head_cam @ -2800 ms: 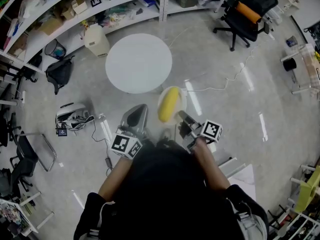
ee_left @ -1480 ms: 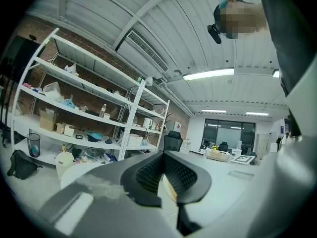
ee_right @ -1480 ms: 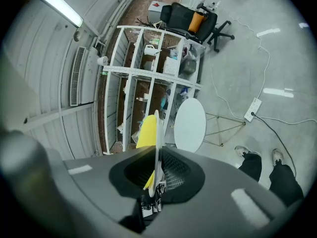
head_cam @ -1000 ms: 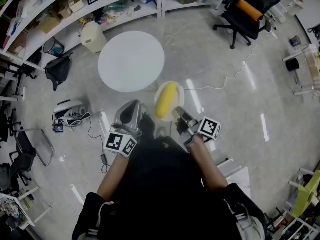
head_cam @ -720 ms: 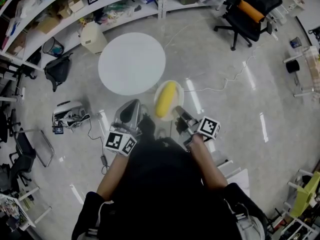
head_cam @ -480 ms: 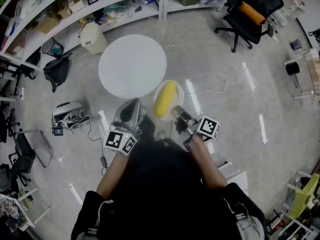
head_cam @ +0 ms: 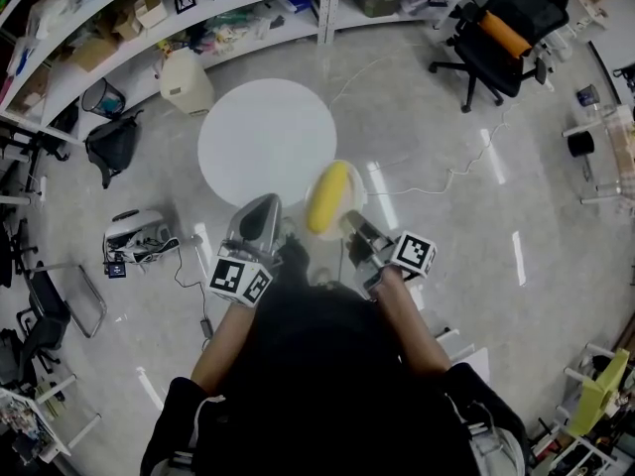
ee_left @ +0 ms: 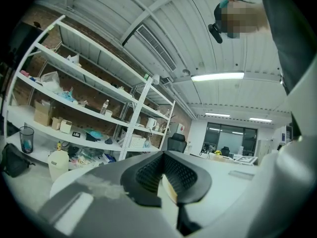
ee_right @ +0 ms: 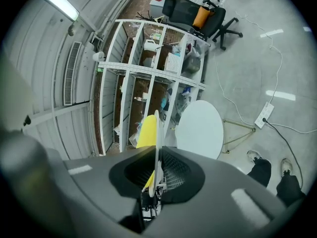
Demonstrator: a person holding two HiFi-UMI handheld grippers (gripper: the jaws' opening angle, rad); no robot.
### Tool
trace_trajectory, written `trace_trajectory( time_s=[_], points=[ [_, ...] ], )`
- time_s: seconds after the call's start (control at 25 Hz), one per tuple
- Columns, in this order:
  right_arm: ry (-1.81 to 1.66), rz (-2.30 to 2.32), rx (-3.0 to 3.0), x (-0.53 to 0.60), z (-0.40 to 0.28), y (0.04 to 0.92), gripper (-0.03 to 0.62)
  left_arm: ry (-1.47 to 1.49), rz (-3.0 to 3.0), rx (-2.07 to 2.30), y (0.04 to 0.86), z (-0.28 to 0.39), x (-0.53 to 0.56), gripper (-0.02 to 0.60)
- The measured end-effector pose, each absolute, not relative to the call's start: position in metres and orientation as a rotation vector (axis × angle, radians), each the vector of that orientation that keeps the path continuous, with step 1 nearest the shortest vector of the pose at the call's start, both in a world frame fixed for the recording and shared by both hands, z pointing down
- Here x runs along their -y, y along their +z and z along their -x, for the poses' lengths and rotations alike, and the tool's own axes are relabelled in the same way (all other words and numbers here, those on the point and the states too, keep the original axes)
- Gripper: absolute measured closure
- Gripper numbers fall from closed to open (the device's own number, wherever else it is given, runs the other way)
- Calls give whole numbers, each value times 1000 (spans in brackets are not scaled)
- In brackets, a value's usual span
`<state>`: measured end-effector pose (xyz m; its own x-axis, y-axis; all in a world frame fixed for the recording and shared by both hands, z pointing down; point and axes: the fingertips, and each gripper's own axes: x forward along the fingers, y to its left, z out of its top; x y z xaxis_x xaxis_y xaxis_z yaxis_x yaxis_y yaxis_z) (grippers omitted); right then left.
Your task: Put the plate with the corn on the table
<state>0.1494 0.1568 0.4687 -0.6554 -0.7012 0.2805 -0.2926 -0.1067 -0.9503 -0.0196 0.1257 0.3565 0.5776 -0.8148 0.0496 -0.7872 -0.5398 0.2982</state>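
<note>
A pale round plate (head_cam: 322, 178) with a yellow corn cob (head_cam: 329, 198) on it hangs level over the floor, its far rim just overlapping the near edge of the round white table (head_cam: 266, 142). My right gripper (head_cam: 349, 222) is shut on the plate's near rim. In the right gripper view the plate (ee_right: 157, 148) shows edge-on between the pads of the right gripper (ee_right: 157, 176), with the corn (ee_right: 146, 130) to its left and the table (ee_right: 200, 128) beyond. My left gripper (head_cam: 264, 208) is left of the plate, apart from it. It is shut and holds nothing, as the left gripper (ee_left: 166, 178) view also shows.
Shelving (head_cam: 149, 18) full of boxes runs behind the table. A white canister (head_cam: 184, 79) and a black bag (head_cam: 114, 145) stand near it. An office chair (head_cam: 496, 38) is at the back right. A cable bundle (head_cam: 139, 236) lies on the floor at the left.
The table has drifted closer to me in the head view. Both grippers and the plate have kept their places relative to my body, and the plate's rim now reaches the table's edge.
</note>
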Motion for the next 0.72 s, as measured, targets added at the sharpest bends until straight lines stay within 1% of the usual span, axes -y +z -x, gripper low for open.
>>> trace_trajectory(
  time_s=[0.72],
  points=[
    [-1805,1101,-1862,-86,-135,466,551,-144,-2508,1256,365,38,-39,577]
  ],
)
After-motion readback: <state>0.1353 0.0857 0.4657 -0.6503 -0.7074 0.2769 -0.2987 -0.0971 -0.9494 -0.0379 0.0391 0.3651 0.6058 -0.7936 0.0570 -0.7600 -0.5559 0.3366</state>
